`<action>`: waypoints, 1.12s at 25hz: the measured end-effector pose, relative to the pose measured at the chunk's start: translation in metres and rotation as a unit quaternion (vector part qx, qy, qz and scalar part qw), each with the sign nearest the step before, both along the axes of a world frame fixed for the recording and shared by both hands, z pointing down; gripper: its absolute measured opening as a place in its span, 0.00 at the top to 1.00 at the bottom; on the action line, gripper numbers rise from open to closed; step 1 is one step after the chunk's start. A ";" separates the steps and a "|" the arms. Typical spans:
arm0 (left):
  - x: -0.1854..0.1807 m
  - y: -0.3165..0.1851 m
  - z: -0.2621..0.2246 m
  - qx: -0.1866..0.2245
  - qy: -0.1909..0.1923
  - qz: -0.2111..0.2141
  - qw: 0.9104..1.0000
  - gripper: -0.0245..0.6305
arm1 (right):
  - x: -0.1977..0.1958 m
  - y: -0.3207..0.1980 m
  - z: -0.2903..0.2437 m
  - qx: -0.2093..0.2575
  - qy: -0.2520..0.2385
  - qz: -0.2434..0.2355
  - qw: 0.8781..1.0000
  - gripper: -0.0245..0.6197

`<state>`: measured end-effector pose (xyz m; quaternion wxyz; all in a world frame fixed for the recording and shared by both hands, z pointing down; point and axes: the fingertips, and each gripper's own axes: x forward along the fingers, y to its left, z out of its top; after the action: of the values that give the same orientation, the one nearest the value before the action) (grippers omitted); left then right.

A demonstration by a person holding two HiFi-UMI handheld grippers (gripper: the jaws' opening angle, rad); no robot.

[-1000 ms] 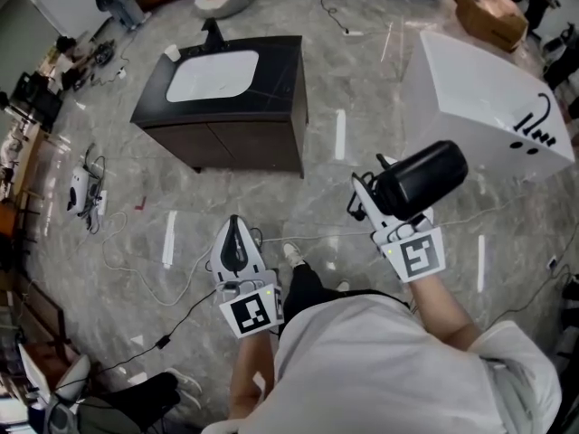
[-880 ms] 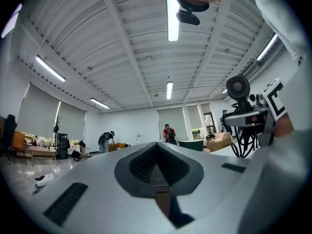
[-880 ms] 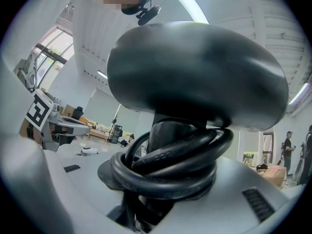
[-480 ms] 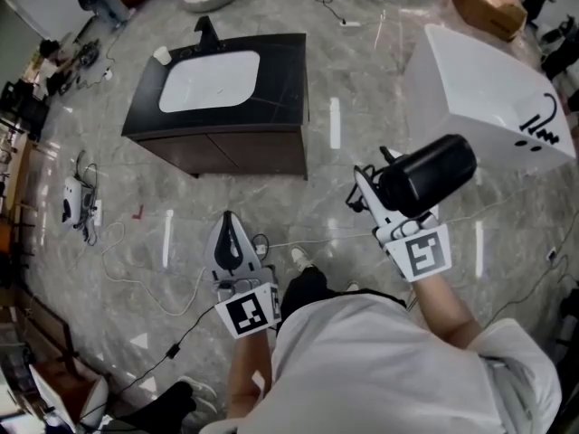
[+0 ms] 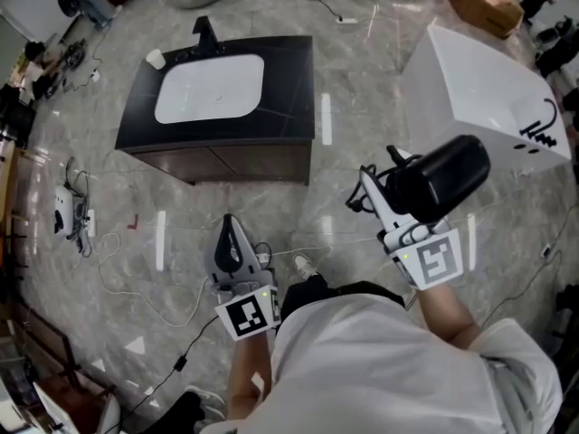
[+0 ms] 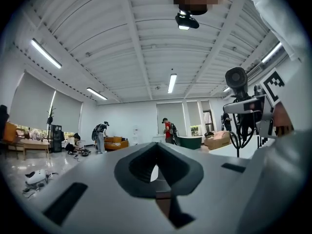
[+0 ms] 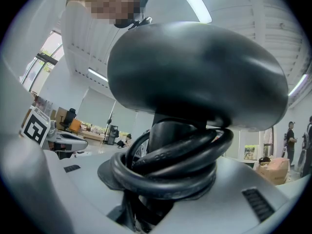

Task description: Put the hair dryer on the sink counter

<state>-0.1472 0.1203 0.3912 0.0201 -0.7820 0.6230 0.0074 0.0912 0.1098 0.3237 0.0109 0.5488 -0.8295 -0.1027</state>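
The dark sink counter (image 5: 289,80) stands well ahead of both pairs of jaws, a white tub (image 5: 479,89) ahead and to the right. The hair dryer (image 5: 441,177) is not there yet: the right gripper (image 5: 378,193) has its jaws clamped on the handle beside the coiled cord (image 7: 170,165) — likely so the barrel rides above the grip and nothing trails. The left gripper (image 5: 232,231) has its jaws together on nothing, seemingly idle. No brand reads on the dryer — only a black scrawl on the tub and square markers behind the jaws.
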 end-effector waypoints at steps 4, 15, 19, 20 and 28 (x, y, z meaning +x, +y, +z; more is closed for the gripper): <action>-0.009 -0.018 0.004 -0.006 0.008 0.007 1.000 0.96 | -0.007 -0.014 -0.004 -0.002 0.000 0.006 1.000 0.63; -0.009 -0.048 0.004 -0.002 0.018 0.037 0.999 0.96 | -0.011 -0.039 -0.009 -0.001 0.012 0.033 0.999 0.63; -0.007 -0.050 0.003 -0.004 0.021 0.045 0.999 0.96 | -0.014 -0.043 -0.012 0.003 0.012 0.038 0.999 0.63; -0.007 -0.050 0.002 -0.005 0.022 0.046 0.999 0.96 | -0.015 -0.044 -0.013 0.003 0.013 0.037 0.999 0.63; -0.006 -0.059 0.002 -0.001 0.019 0.042 0.999 0.96 | -0.020 -0.058 -0.009 0.003 0.011 0.028 1.000 0.63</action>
<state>-0.1536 0.0618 0.3935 0.0073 -0.8072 0.5898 0.0222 0.0717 0.0517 0.3144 0.0218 0.5711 -0.8131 -0.1110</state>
